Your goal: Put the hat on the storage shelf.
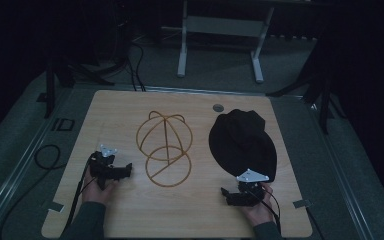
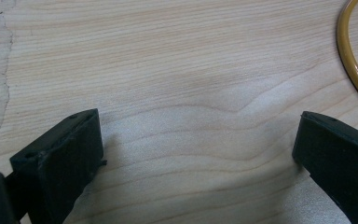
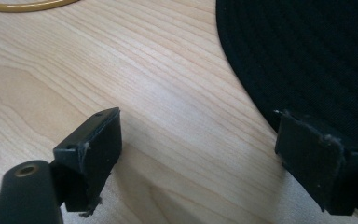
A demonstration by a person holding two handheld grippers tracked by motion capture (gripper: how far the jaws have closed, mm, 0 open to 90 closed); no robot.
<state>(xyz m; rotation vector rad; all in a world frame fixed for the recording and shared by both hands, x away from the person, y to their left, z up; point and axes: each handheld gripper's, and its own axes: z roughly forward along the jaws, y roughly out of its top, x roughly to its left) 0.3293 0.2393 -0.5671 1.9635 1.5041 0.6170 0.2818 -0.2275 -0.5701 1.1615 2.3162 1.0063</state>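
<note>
Left gripper [image 1: 128, 171] low over the pale wooden table [image 1: 120, 110], jaws spread wide on bare grain — right gripper [image 1: 226, 192] likewise gaping, empty, at the black fabric hat's [image 1: 242, 137] brim. Yellow wire hat frame [image 1: 164, 147] sits between them; no readable lettering.

The high view looks forward and down over the whole table [image 1: 130, 220]. Each gripper view sits low and close to the wood, looking along its jaws. All three share the yellow wire frame [image 1: 165, 149]; the right gripper view and the high view share the black hat [image 3: 303, 56].
</note>
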